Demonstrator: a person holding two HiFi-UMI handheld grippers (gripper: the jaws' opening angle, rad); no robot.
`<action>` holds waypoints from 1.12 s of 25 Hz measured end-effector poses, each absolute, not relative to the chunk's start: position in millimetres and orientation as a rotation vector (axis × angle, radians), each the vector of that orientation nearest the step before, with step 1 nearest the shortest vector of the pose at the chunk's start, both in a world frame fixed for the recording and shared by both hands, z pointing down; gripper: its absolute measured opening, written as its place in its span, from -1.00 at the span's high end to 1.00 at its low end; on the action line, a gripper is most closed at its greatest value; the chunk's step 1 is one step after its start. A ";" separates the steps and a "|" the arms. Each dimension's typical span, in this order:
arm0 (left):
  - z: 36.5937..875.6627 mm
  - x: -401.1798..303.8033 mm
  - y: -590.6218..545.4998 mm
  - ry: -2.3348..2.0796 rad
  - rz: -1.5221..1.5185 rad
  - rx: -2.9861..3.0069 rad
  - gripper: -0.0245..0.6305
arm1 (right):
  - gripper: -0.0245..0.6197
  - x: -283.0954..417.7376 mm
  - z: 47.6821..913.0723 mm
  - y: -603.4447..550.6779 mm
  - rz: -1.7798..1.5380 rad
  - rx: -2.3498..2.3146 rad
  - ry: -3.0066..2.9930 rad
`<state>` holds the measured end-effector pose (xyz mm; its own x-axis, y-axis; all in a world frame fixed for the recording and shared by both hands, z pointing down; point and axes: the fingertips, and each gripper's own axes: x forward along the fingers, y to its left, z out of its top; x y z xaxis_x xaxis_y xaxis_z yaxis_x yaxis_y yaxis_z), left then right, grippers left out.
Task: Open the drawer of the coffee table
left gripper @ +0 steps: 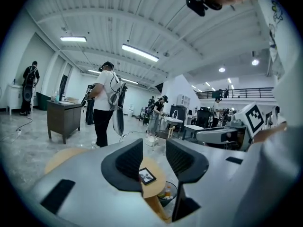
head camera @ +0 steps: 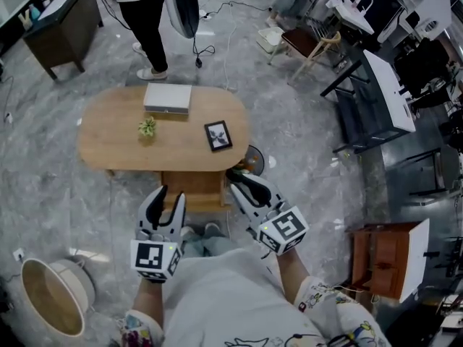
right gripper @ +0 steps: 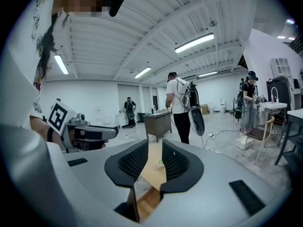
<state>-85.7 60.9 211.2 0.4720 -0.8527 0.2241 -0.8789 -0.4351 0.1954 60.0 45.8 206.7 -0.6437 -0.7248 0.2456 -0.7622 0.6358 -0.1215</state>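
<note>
- The left gripper (left gripper: 154, 146) has its fingers spread, and nothing stands between them. Only the room beyond shows through the gap.
- The right gripper (right gripper: 155, 148) has its fingers set closer, with a narrow gap between them, and they pinch nothing.
- Both grippers hang side by side before the person's chest, pointing roughly level. They are well above the drawer (head camera: 192, 191) and touch no furniture.
- The drawer sits under the near long edge of the coffee table (head camera: 108, 150). It appears to stick out toward the person with its wooden inside showing. I judge it at least partly open, but how far cannot be told.
- On the worktop stand a small plant (head camera: 147, 126) and a framed picture (head camera: 218, 135) near the right end. A flat white box (head camera: 168, 97) lies at the far edge.
- A bin (head camera: 255, 159) stands on the floor just beside the table's right end. The person's feet (head camera: 199, 230) are just in front of the drawer.
- Risk: if the drawer needs more travel, the fingers must come back down to it. The right pair's narrow gap may not fit over the drawer front and could skid off.
- Risk: a hard tug could pull the drawer right out, or drive it into the feet.
- Risk: a jolt to the table could tip the picture or the plant.
- Risk: a low sweep on the right could strike the bin.
</note>
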 end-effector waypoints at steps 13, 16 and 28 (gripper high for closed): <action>204.9 -68.3 72.8 -1.547 0.214 2.354 0.85 | 0.92 82.2 187.8 62.8 0.261 1.155 -2.752; 205.6 -68.8 75.8 -1.545 0.232 2.342 0.89 | 0.92 90.0 186.2 65.3 0.258 1.186 -2.733; 216.6 -69.2 90.0 -1.521 0.266 2.323 0.91 | 0.93 102.2 198.2 67.3 0.314 1.263 -2.665</action>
<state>-69.2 90.0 216.6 0.4057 -0.8474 0.3424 -0.9134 -0.3620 0.1863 102.2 67.3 198.2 -0.6248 -0.7408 0.2465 -0.7778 0.6180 -0.1142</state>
